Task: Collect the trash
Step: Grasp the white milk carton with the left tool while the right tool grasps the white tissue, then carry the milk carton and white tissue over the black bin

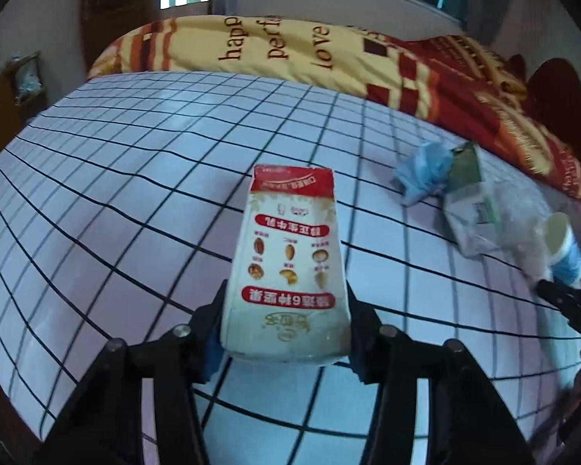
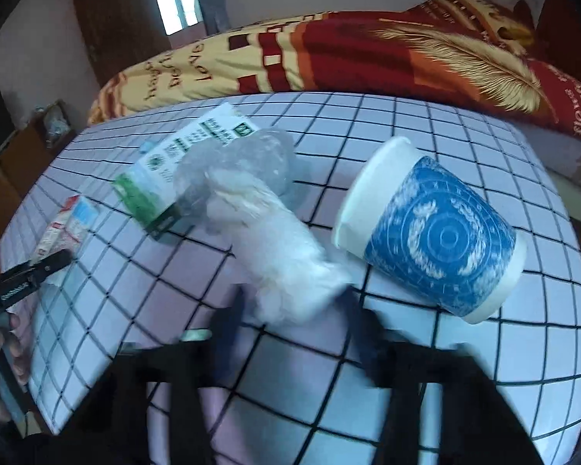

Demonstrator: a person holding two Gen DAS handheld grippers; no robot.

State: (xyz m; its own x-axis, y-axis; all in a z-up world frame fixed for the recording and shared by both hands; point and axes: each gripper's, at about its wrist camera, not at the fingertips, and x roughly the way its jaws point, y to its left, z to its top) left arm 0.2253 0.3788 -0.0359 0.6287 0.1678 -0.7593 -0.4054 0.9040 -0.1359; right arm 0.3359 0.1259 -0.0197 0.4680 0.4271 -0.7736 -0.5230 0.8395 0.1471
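Note:
My left gripper (image 1: 286, 329) is shut on a white and red milk carton (image 1: 288, 263) and holds it over the checked tablecloth (image 1: 135, 209). My right gripper (image 2: 296, 310) is blurred by motion; its jaws stand open around the near end of a crumpled clear plastic wrap (image 2: 279, 244). A blue and white paper cup (image 2: 434, 232) lies on its side to the right of it. A green and white carton (image 2: 182, 166) lies flat behind the wrap. A blue crumpled wad (image 1: 424, 172) lies at the right in the left wrist view.
The table stands against a bed with a red and yellow quilt (image 1: 329, 54). A wooden cabinet (image 2: 27, 162) is off the table's left end. The left gripper with the milk carton (image 2: 64, 228) shows at the left edge of the right wrist view.

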